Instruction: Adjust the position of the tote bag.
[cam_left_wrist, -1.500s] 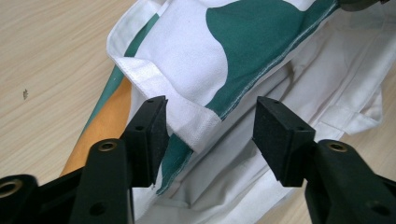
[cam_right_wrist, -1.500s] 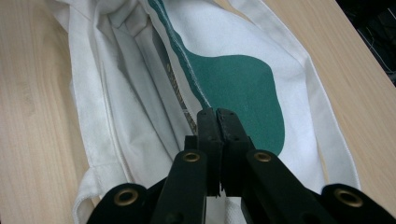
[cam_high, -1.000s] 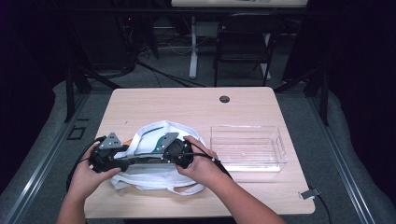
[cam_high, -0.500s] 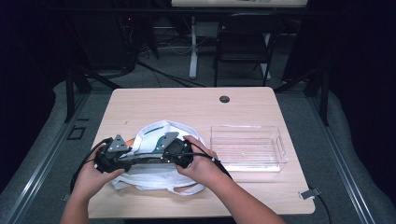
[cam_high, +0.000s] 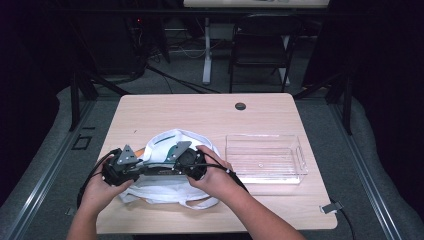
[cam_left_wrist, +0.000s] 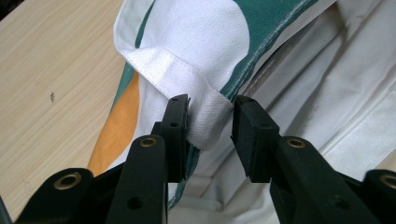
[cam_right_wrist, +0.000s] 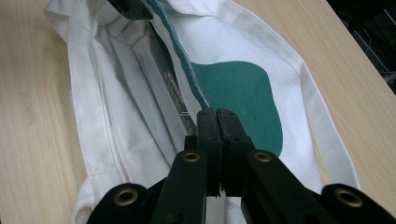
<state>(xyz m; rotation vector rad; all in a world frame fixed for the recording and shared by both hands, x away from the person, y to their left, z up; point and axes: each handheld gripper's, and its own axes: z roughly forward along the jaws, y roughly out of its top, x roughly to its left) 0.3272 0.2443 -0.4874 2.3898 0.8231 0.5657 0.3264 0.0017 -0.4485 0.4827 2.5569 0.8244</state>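
Where the white tote bag (cam_high: 172, 170) lies at the table's (cam_high: 210, 115) seven o'clock, hands hide its middle. Right gripper (cam_right_wrist: 217, 114) pinches its rim; left gripper (cam_left_wrist: 210, 121), jaws just closing, straddles the hem, contact unclear. Clear tray (cam_high: 265, 157) at three o'clock.

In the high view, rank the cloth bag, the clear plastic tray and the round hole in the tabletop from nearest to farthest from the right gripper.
1. Cloth bag: right under the right gripper.
2. Clear plastic tray: to its right, apart from it.
3. Round hole: at the table's far edge.
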